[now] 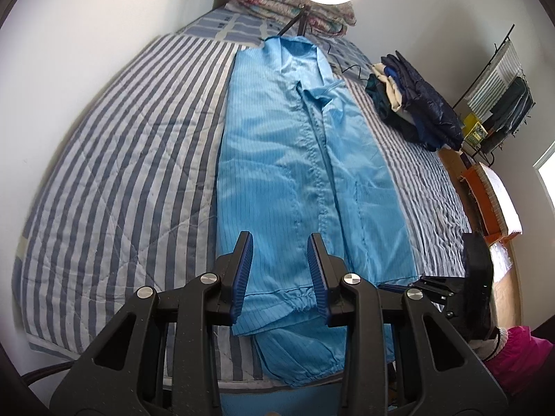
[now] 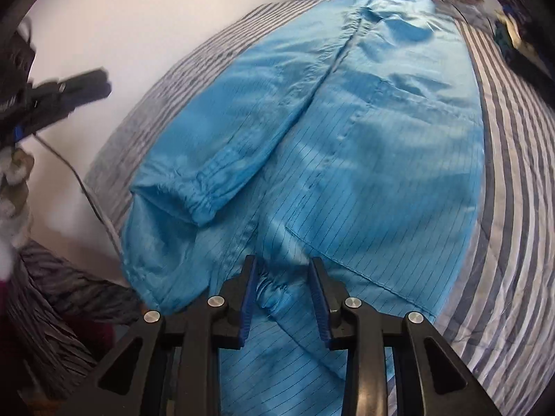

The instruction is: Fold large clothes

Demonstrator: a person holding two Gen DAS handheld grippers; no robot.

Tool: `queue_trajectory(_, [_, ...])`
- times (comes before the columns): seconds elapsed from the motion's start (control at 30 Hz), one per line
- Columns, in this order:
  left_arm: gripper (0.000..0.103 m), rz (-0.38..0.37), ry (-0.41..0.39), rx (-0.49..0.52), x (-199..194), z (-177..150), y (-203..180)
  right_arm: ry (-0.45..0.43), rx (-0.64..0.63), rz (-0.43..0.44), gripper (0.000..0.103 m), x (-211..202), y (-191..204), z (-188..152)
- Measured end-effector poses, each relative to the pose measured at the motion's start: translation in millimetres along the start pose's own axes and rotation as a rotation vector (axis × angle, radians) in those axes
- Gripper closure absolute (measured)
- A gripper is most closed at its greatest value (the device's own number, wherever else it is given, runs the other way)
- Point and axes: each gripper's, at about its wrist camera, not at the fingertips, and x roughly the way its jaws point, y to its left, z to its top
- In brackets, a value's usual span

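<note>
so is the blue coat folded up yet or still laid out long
Partly folded: the blue coat lies full length on the bed, but both sleeves are folded in over the front, cuffs near the hem.

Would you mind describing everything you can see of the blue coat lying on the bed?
The blue coat is a long, light blue garment of thin, slightly shiny cloth with fine dark pinstripes. It lies lengthwise along the striped bed, collar at the far end, hem hanging over the near edge. A closed front seam runs down its middle, and a patch pocket is stitched on. Both sleeves are folded in over the front; one gathered cuff rests on the body. Both claws hover open above its near end.
</note>
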Motion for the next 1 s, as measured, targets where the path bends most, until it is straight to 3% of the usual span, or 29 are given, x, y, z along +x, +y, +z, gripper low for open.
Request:
queue_trajectory(0.07, [0.067,0.000,0.018,-0.007,9.1,-2.4,6.8,-0.010,0.022,0.023,0.071,-8.6,-4.5,1.8])
queue_trajectory(0.1, [0.057,0.003,0.031,-0.011,14.5,-4.4,11.6,-0.034,0.035,0.042,0.070,-18.1,-8.3,2.0])
queue_trajectory(0.17, [0.049,-0.005,0.047,-0.035,24.5,-9.7,24.2,-0.083,0.045,0.053,0.065,-39.0,-17.3,0.3])
queue_trajectory(0.23, [0.049,-0.039,0.078,-0.093,34.8,-15.7,39.6,-0.133,0.067,0.032,0.047,-57.2,-31.3,-3.7])
queue_trajectory(0.27, [0.049,-0.067,0.099,-0.137,40.0,-19.9,48.7,-0.152,0.096,0.025,0.045,-63.1,-41.4,-6.5])
queue_trajectory(0.4, [0.049,-0.170,0.153,-0.284,56.0,-33.8,76.7,-0.163,0.265,0.044,0.043,-66.0,-84.0,-15.2])
queue_trajectory(0.63, [0.050,-0.257,0.216,-0.357,76.9,-45.8,82.5,-0.134,0.457,0.211,0.043,-44.1,-131.6,-42.9])
queue_trajectory(0.77, [0.062,-0.303,0.251,-0.341,85.2,-48.2,73.2,-0.157,0.493,0.294,0.043,-40.5,-141.3,-48.0])
queue_trajectory(0.83, [0.071,-0.308,0.274,-0.321,90.6,-51.0,67.6,-0.157,0.506,0.347,0.050,-38.9,-141.7,-52.1])
queue_trajectory(0.9, [0.088,-0.301,0.300,-0.296,94.9,-54.3,61.7,-0.143,0.504,0.380,0.054,-34.2,-139.3,-51.6])
queue_trajectory(1.0, [0.094,-0.295,0.299,-0.278,95.9,-56.7,59.1,-0.141,0.478,0.388,0.055,-27.6,-131.6,-47.6])
